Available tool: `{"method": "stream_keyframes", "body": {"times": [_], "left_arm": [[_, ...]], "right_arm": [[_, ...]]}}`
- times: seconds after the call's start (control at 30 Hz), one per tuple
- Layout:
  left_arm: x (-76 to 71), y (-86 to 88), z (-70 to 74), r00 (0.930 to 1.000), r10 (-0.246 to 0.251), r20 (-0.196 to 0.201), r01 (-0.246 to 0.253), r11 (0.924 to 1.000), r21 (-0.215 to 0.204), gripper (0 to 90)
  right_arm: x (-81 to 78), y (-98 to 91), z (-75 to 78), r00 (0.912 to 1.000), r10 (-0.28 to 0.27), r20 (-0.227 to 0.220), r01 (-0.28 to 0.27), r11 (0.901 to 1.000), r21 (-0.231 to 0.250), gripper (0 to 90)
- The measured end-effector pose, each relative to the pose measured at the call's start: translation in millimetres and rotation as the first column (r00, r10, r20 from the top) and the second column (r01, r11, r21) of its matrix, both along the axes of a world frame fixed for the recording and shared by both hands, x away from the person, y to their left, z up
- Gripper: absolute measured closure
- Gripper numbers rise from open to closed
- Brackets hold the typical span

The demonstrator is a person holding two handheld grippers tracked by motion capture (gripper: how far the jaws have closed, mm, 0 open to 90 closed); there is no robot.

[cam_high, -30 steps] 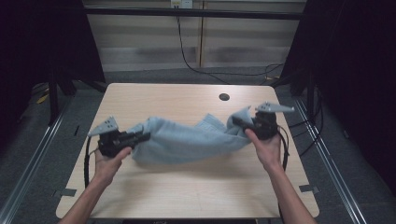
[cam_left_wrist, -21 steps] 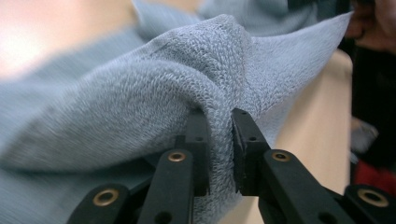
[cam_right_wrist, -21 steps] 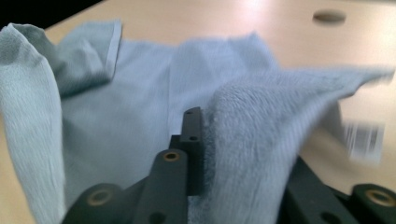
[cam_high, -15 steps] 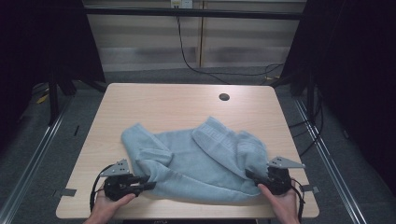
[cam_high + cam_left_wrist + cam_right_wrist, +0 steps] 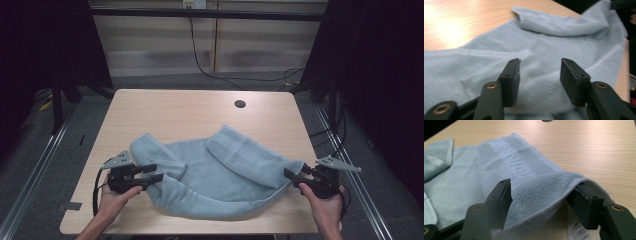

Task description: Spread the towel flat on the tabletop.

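Towel (image 5: 220, 175), pale blue and rumpled, lies on the near half of the wooden table (image 5: 175, 112) in the high view, well short of the round hole (image 5: 240, 104) toward the far edge. The left gripper (image 5: 152, 173) sits at the towel's left end, the right gripper (image 5: 292, 174) at its right corner, each in a hand.

Left gripper view: the black jaws have just been opening and stand apart, the towel lying under and between them, neither pad pressing on it.

Right gripper view: the jaws have just been opening too; a fold of towel with a key-pattern band (image 5: 510, 157) drapes between them, unpinched. A barcode label (image 5: 577, 232) shows below the fold.
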State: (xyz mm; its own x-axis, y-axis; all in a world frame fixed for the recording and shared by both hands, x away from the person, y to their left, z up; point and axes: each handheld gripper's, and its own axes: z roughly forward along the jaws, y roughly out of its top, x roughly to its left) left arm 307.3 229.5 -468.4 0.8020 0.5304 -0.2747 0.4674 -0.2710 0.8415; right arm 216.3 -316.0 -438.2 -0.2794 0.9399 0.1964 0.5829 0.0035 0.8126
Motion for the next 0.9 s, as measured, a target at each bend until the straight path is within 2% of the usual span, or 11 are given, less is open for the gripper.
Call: {"method": "stream_keyframes", "body": {"times": [0.07,0.13,0.2,0.3,0.4,0.43,0.5,0.6,0.73,0.8,0.9], "left_arm": [[13.1,-1.9,-6.4,0.9997,0.024,0.000,-0.024,0.9993,0.029,54.9],[25.9,-1.7,-14.3,0.9986,0.038,-0.037,-0.036,0.9981,0.050,54.0],[32.5,-0.6,-20.4,0.9955,0.059,-0.074,-0.054,0.9964,0.066,47.1],[33.0,-2.4,-26.7,0.9972,0.046,-0.058,-0.039,0.9916,0.123,44.5],[33.5,-6.3,-34.5,0.9977,0.033,-0.058,-0.024,0.9875,0.156,46.8],[31.4,-7.7,-35.5,0.9988,0.037,-0.033,-0.030,0.9835,0.178,49.5],[29.7,-8.1,-35.7,0.9995,0.023,-0.022,-0.018,0.9800,0.198,61.8],[25.6,-4.4,-37.3,0.9995,0.014,-0.030,-0.008,0.9825,0.186,73.6],[12.7,-2.1,-37.7,0.9998,0.007,-0.019,-0.003,0.9819,0.189,74.6],[6.2,-0.5,-37.3,0.9998,0.000,-0.021,0.004,0.9818,0.190,75.0],[-2.6,0.3,-34.9,0.9988,-0.010,-0.048,0.019,0.9809,0.193,74.9]], "right_arm": [[-3.4,-3.3,-2.4,0.9999,-0.010,0.004,0.010,0.9999,-0.010,35.8],[-5.7,-6.6,-2.4,0.9995,-0.032,-0.006,0.032,0.9991,-0.027,34.5],[-7.8,-10.4,1.6,0.9984,-0.054,0.018,0.055,0.9980,-0.033,34.4],[-7.8,-15.2,9.1,0.9965,-0.062,0.056,0.063,0.9979,-0.014,33.8],[2.6,-8.3,6.9,0.9988,0.001,0.048,-0.002,0.9999,0.017,32.7],[9.8,-2.9,3.6,0.9986,0.040,0.034,-0.041,0.9987,0.030,32.7],[27.1,12.3,-4.9,0.9941,0.108,0.012,-0.108,0.9934,0.039,32.7],[56.2,38.7,-16.9,0.9775,0.208,-0.037,-0.207,0.9782,0.015,32.7],[83.7,76.3,-27.6,0.9510,0.300,-0.075,-0.302,0.9531,-0.019,33.0],[96.1,95.5,-34.0,0.9318,0.351,-0.092,-0.355,0.9347,-0.024,33.7],[111.3,115.0,-42.5,0.9185,0.380,-0.111,-0.384,0.9227,-0.027,34.1]]}}
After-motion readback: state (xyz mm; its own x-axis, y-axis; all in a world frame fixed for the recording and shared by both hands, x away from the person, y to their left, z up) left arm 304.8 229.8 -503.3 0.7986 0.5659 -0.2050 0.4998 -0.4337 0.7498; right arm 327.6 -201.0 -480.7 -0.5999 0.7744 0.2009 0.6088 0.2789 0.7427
